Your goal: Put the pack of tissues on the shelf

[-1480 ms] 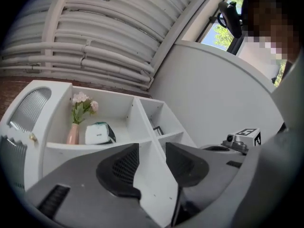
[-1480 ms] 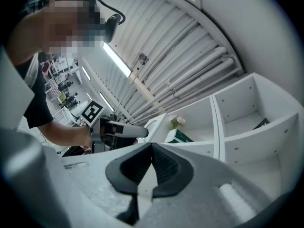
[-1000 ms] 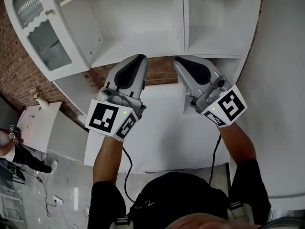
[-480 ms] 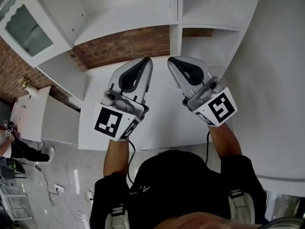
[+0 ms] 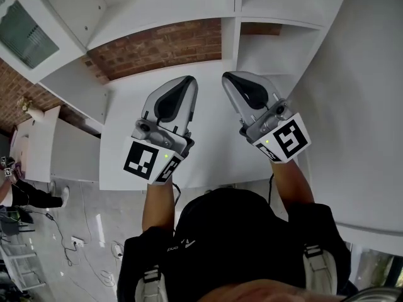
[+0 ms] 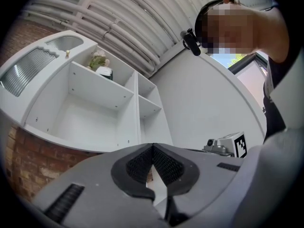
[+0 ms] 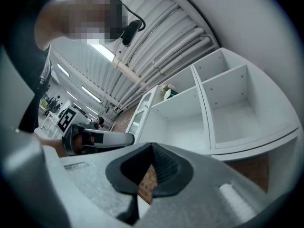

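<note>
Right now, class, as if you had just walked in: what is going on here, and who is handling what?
A person holds a two-jaw gripper in each hand over a white counter, facing a white shelf unit with open compartments. The left gripper and the right gripper are side by side, both shut with nothing between the jaws. No pack of tissues is being carried. A small greenish thing sits on an upper shelf, too small to identify.

The left hand-held gripper (image 5: 187,82) and right hand-held gripper (image 5: 228,78) are side by side above the surface (image 5: 211,145). The shelf unit (image 5: 164,8) is behind them, with a glass-paned door (image 5: 22,30) at its left.
</note>
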A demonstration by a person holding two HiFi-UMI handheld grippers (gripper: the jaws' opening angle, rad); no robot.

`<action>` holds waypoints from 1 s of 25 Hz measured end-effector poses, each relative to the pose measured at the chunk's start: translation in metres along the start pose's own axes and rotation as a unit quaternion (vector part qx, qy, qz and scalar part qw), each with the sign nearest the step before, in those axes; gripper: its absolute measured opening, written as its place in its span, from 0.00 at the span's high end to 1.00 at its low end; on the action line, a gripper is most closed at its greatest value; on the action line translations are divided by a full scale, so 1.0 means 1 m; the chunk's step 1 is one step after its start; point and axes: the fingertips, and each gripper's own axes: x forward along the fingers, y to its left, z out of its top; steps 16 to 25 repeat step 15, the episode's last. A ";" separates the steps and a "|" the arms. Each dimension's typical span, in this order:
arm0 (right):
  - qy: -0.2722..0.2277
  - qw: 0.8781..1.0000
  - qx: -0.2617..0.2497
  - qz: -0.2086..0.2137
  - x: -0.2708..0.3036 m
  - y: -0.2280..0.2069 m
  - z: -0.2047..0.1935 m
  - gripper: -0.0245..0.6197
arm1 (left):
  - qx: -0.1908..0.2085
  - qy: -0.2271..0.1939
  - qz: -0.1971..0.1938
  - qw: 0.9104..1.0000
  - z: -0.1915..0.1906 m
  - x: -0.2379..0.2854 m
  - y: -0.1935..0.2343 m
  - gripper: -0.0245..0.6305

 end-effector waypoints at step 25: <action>0.004 1.000 -0.002 0.006 0.006 0.000 -0.001 0.96 | -0.009 0.005 -0.010 1.000 -0.002 0.002 0.005 0.96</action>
